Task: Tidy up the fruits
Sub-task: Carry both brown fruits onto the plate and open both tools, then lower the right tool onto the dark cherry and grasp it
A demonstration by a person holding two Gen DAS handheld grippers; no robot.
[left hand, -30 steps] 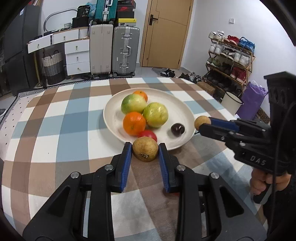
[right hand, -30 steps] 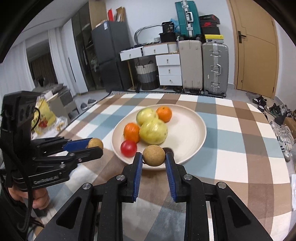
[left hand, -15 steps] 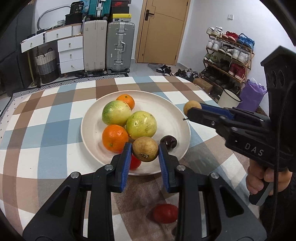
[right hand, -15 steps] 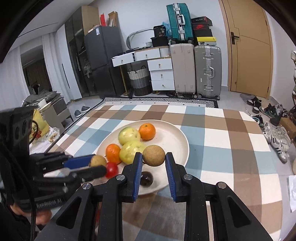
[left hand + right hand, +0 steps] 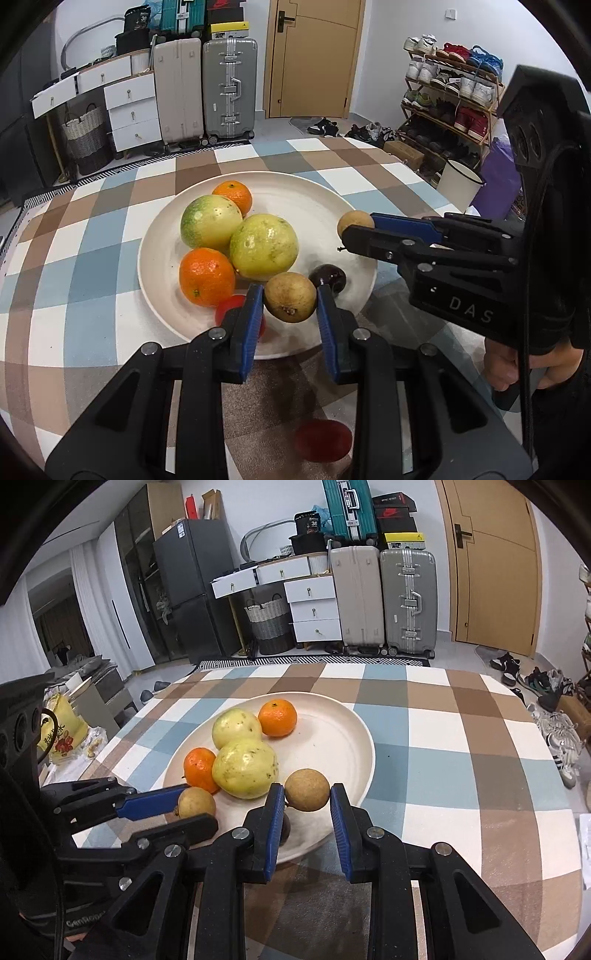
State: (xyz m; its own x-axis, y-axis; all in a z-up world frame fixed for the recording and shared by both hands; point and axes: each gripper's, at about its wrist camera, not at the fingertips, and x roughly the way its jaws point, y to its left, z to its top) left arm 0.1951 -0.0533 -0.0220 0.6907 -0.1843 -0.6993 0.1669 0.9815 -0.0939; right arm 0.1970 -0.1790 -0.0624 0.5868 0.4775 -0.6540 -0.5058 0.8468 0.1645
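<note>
My left gripper (image 5: pixel 290 300) is shut on a round brown fruit (image 5: pixel 291 291), held just above the near side of the cream plate (image 5: pixel 325 206). On the plate lie two green fruits (image 5: pixel 264 246), two oranges (image 5: pixel 206 277), a dark plum (image 5: pixel 328 277) and a red fruit (image 5: pixel 231 305) half hidden by my finger. My right gripper (image 5: pixel 307 794) is shut on a second brown fruit (image 5: pixel 306 788) over the plate's (image 5: pixel 332 738) right rim. Each gripper shows in the other's view: the right gripper (image 5: pixel 356 228) and the left gripper (image 5: pixel 197 808), each with its fruit.
Another red fruit (image 5: pixel 323 439) lies on the checked tablecloth (image 5: pixel 461 760) below my left gripper, outside the plate. A person's hand (image 5: pixel 517 369) grips the right handle. Suitcases (image 5: pixel 406 602), drawers and a shoe rack (image 5: pixel 450 99) stand beyond the table.
Both grippers have carried their brown fruits forward, from the plate's near edge to over the plate. The red fruit on the cloth has come into view under the left gripper.
</note>
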